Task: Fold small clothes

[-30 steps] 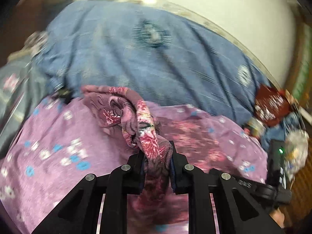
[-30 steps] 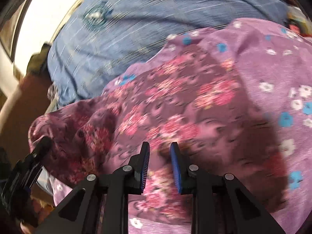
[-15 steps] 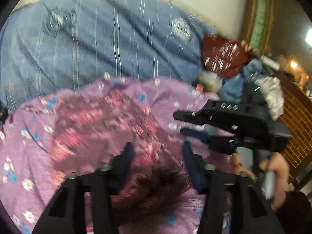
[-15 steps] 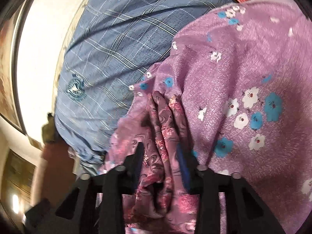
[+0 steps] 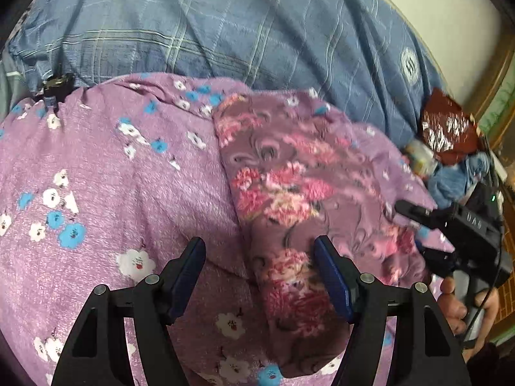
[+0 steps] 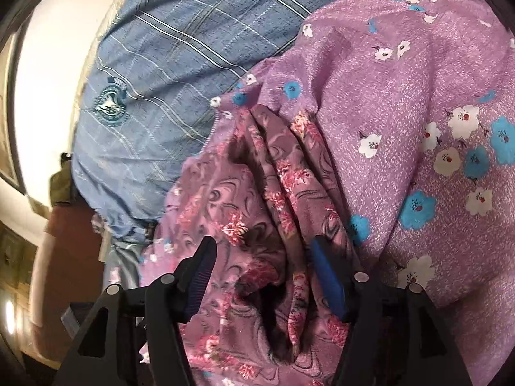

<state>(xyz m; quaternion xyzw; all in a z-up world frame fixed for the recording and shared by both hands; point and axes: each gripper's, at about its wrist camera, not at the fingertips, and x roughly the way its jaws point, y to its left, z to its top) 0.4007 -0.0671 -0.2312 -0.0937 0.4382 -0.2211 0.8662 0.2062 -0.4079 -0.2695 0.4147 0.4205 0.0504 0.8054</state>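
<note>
A small mauve garment with pink and red flowers lies folded flat on a purple flowered sheet. My left gripper is open, just above the garment's near left edge, holding nothing. My right gripper shows at the right in the left wrist view, at the garment's right edge. In the right wrist view the garment lies in bunched folds, and my right gripper is open around those folds without pinching them.
A blue plaid blanket covers the bed behind the sheet, also in the right wrist view. A dark red packet and blue cloth lie at the far right. A pale wall stands beyond the bed.
My left gripper let go of the garment and opened wide; the garment now lies flat. My right gripper opened wider and sits over the bunched folds.
</note>
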